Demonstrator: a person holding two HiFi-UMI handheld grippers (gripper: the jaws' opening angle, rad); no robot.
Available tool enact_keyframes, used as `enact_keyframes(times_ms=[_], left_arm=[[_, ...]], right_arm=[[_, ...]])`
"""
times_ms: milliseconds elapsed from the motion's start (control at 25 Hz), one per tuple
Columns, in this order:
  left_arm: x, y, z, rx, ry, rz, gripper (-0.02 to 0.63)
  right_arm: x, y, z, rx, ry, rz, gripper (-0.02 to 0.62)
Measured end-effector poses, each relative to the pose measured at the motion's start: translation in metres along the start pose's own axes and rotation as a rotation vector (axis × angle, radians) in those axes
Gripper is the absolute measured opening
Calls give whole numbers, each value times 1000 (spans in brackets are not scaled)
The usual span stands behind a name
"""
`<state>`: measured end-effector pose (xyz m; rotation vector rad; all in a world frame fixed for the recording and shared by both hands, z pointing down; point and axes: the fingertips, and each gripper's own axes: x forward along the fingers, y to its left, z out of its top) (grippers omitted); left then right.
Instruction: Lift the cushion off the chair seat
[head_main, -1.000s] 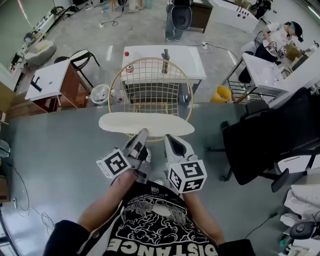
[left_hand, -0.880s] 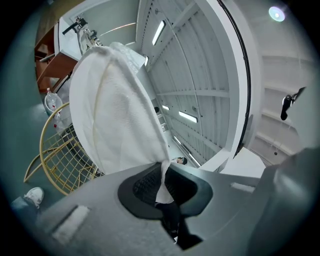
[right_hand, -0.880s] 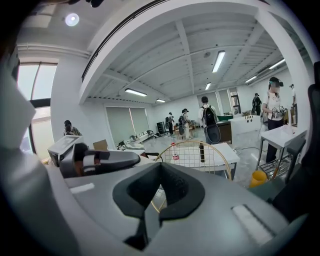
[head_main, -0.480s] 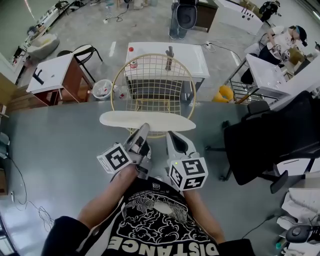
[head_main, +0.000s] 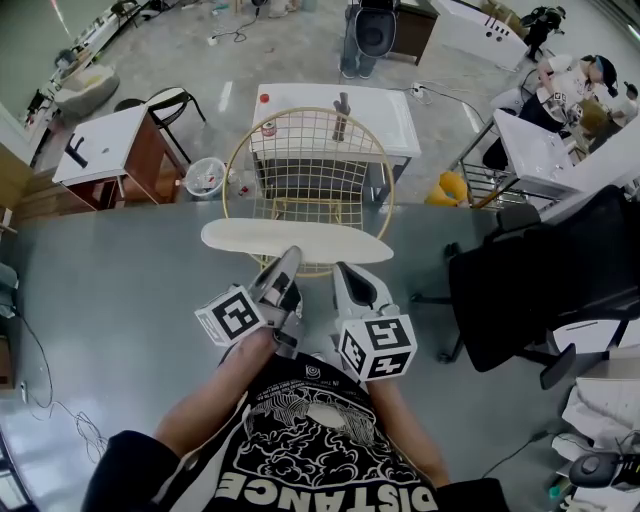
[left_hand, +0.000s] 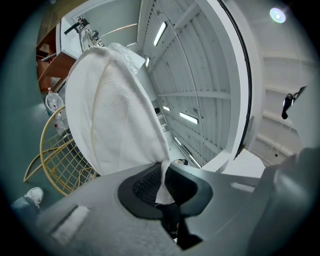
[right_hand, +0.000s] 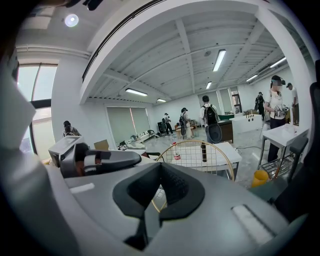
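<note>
Now the left claw (left_hand: 161, 184) pinches the white cushion (left_hand: 110, 110) above the wire chair (head_main: 308, 150); right claw (right_hand: 158, 192) pressed together, empty.

Bright, even indoor light from long white ceiling strip lamps (right_hand: 219, 59) and a round recessed lamp (right_hand: 71, 20), with daylight at a tall window (right_hand: 27, 100). Shadows on the glossy grey floor (head_main: 120, 290) are soft and faint. All views bow strongly at the edges; the gripper views darken at the corners. The grey left claw (left_hand: 162, 185) and right claw (right_hand: 159, 192) are slightly soft. The white fabric cushion (left_hand: 110, 110) is bright, its weave sharp.
</note>
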<state>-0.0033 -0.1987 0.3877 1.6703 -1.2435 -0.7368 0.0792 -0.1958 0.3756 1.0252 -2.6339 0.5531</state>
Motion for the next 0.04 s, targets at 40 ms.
enact_keyframes(times_ms=[40], left_arm=[[0, 0, 0, 0, 0, -1, 23]], right_arm=[[1, 1, 0, -1, 0, 0, -2]])
